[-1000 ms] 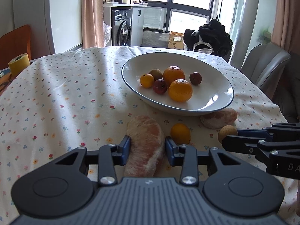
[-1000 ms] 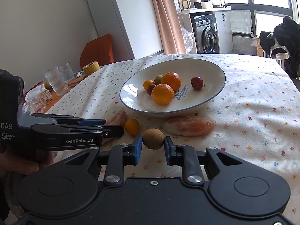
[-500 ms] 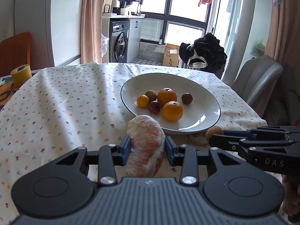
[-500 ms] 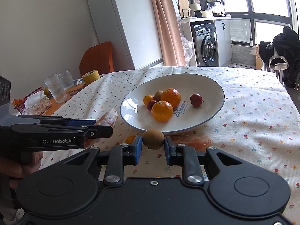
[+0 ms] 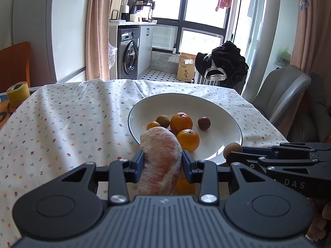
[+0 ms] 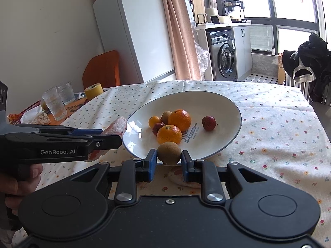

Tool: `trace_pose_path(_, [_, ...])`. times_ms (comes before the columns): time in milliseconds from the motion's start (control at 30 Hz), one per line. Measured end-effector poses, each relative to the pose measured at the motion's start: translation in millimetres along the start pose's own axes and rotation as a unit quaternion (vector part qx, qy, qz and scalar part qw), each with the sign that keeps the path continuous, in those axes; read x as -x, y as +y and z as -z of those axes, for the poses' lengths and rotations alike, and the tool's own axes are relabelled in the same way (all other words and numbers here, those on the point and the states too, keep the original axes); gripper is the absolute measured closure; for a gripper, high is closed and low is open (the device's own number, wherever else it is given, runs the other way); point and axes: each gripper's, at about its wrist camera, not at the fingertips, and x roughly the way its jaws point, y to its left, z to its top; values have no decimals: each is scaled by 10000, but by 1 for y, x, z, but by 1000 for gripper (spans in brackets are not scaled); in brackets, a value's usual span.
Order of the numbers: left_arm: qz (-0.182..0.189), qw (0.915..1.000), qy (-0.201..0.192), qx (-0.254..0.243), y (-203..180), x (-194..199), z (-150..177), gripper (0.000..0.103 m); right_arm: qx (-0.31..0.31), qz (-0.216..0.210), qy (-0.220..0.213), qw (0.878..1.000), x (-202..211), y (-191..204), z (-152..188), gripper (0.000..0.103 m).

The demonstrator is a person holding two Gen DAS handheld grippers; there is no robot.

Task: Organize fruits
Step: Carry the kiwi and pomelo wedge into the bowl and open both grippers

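Observation:
My left gripper (image 5: pixel 162 163) is shut on a peeled pink pomelo segment (image 5: pixel 160 161), held in the air at the near rim of the white plate (image 5: pixel 223 113). My right gripper (image 6: pixel 168 162) is shut on a small brown round fruit (image 6: pixel 169 152), also lifted at the plate's near edge (image 6: pixel 227 144). In the plate lie two oranges (image 6: pixel 179 119) (image 6: pixel 169 134), a small orange fruit (image 6: pixel 154 121), a brown fruit (image 6: pixel 166 116) and red fruits (image 6: pixel 209 123). Another pomelo piece (image 6: pixel 180 178) and a small orange fruit (image 5: pixel 185 186) lie on the cloth beneath the grippers, mostly hidden.
The floral tablecloth (image 5: pixel 72 124) covers the table. A yellow tape roll (image 5: pixel 18 93) and two glasses (image 6: pixel 55 105) stand at the left edge. A grey chair (image 5: pixel 283 95) is at the right, an orange chair (image 6: pixel 102 70) at the far left.
Both grippers have risen off the cloth with their fruit and come up to the plate's near rim. The second pomelo piece and the small orange fruit stayed on the table.

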Motion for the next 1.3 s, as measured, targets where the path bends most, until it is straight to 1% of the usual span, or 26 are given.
trace_pose_path(133, [4, 10000, 1, -18, 0, -5, -5, 65, -17, 28, -24, 10000, -5, -4, -4, 79])
trace_pose_path(167, [3, 10000, 3, -29, -1, -7, -6, 65, -16, 43, -30, 10000, -7, -4, -5, 78])
trace_pose_path(200, [6, 10000, 6, -33, -1, -9, -7, 65, -9, 50, -45, 10000, -8, -5, -5, 73])
trace_pose_path(267, [23, 10000, 20, -38, -1, -13, -10, 65, 36, 120, -53, 9999, -10, -4, -6, 70])
trace_pose_path(667, [125, 9999, 53, -37, -6, -34, -26, 65, -172, 100, -14, 9998, -5, -13, 0, 70])
trace_pose_path(800, [104, 9999, 49, 128, -4, -38, -32, 64, -194, 90, -16, 9998, -3, -15, 2, 70])
trace_pose_path(1067, [-34, 9998, 1, 191, 3, -26, -35, 58, -213, 54, -25, 9998, -1, -16, 3, 70])
trace_pose_path(1233, [-36, 9999, 37, 160, 4, -18, -30, 56, -234, 57, -30, 9997, 2, -16, 5, 70])
trace_pose_path(1300, [-43, 9999, 48, 135, 4, -15, -27, 54, -234, 70, -25, 9997, 3, -15, 6, 70])
